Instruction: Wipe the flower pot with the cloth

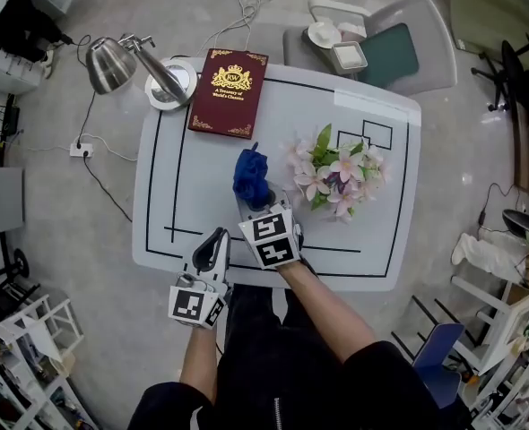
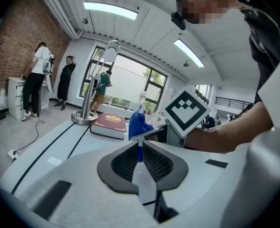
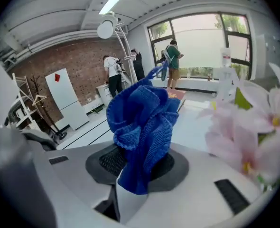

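Two claws are hovering over the white counter (image 1: pixel 202 182). The right claw (image 1: pixel 250 202) is clenching the bunched blue cloth (image 1: pixel 251 176), which is sticking out of its jaws toward 12 o'clock. The flower pot (image 1: pixel 336 176), crowned with pink blossoms, is standing near the cloth at 3 o'clock, not touching it. The left claw (image 1: pixel 217 238) is hanging at 7 o'clock of the right one, at the counter's near edge, with its jaws pressed together and empty.

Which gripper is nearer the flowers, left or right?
Right. The right gripper, holding the cloth, is beside the flowers; the left gripper is back by the near table edge.
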Action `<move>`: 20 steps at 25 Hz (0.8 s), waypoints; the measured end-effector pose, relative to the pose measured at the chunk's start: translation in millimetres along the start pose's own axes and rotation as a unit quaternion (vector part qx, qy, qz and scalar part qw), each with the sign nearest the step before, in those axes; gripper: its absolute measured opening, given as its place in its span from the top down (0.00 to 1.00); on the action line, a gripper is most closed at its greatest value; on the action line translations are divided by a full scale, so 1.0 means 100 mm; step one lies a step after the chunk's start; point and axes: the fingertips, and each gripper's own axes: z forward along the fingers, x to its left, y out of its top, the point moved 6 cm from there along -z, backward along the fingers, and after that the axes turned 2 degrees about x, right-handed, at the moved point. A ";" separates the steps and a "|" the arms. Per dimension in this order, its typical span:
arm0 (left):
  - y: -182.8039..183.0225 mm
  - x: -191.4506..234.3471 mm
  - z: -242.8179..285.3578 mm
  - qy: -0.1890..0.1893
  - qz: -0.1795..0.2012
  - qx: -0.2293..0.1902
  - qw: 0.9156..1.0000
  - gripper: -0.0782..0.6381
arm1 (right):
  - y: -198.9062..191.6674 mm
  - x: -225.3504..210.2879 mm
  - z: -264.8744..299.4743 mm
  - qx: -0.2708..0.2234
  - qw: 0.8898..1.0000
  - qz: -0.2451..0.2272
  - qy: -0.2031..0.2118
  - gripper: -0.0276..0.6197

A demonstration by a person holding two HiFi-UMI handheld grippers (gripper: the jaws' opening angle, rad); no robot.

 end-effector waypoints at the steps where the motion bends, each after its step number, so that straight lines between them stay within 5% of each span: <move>1: 0.00 0.04 0.00 0.001 -0.002 -0.001 1.000 0.85 | 0.09 -0.03 0.05 -0.006 1.000 -0.005 -0.013 0.79; 7: 0.02 0.22 0.01 -0.001 -0.009 -0.001 1.000 0.85 | 0.24 -0.52 0.26 -0.018 0.987 0.115 -0.114 0.79; 12: 0.02 0.30 0.07 -0.010 -0.018 0.002 1.000 0.85 | 0.06 -0.72 0.27 -0.012 0.958 0.258 -0.120 0.79; 15: 0.01 0.28 0.13 -0.023 -0.021 0.002 1.000 0.85 | -0.08 -0.72 0.25 0.000 0.951 0.283 -0.122 0.79; 20: -0.01 0.19 0.24 -0.047 -0.025 0.003 0.999 0.85 | -0.31 -0.66 0.09 0.016 0.956 0.260 -0.134 0.79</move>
